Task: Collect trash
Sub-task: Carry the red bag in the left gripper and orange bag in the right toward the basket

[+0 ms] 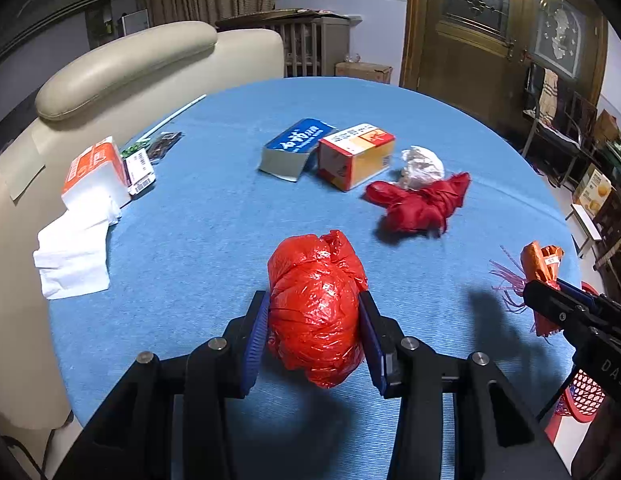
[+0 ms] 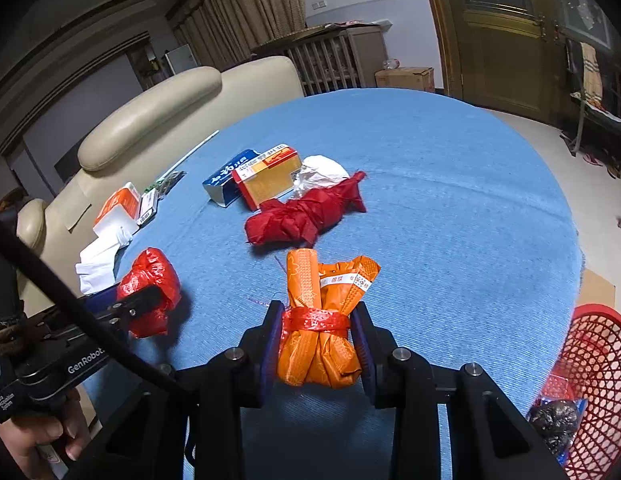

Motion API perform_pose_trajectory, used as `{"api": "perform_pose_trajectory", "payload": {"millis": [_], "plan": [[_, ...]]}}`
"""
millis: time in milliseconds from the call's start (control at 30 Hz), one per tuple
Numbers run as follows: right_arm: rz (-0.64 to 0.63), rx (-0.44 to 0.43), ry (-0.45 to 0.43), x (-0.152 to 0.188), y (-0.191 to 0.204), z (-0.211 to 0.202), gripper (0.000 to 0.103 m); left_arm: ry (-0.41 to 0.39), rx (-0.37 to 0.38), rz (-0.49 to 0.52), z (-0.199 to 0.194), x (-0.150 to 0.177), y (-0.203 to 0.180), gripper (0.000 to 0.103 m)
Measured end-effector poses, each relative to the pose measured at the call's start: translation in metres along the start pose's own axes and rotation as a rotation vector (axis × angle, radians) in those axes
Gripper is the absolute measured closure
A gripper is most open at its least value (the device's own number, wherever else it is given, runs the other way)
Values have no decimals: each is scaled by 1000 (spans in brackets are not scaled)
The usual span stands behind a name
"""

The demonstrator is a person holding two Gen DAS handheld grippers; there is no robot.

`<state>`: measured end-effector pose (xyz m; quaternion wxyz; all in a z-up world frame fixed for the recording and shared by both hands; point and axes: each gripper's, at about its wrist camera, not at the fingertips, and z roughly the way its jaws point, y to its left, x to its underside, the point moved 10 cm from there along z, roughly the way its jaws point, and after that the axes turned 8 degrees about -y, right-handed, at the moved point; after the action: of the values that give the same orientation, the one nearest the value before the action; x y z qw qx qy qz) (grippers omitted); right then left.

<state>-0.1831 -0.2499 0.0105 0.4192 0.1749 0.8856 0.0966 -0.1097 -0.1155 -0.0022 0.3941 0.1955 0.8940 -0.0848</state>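
Between the pads of the right hand-held gripper (image 2: 316, 340), an orange bundle (image 2: 324, 320) is clamped upright above the tabletop (image 2: 450, 200); the red basket (image 2: 594, 364) lies to its right, nearer than to the left hand-held gripper (image 1: 313, 320), which is clamped on a red bag (image 1: 316, 308).

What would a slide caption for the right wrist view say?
Right gripper clamps an orange wrapper bundle above the blue table, red basket at right.
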Motion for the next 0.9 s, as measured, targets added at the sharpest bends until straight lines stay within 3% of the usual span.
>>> {"api": "perform_pose_trajectory", "payload": {"millis": [900], "plan": [[63, 88, -17, 3, -48, -24, 67, 2, 77, 46, 1, -1, -44, 58]]}}
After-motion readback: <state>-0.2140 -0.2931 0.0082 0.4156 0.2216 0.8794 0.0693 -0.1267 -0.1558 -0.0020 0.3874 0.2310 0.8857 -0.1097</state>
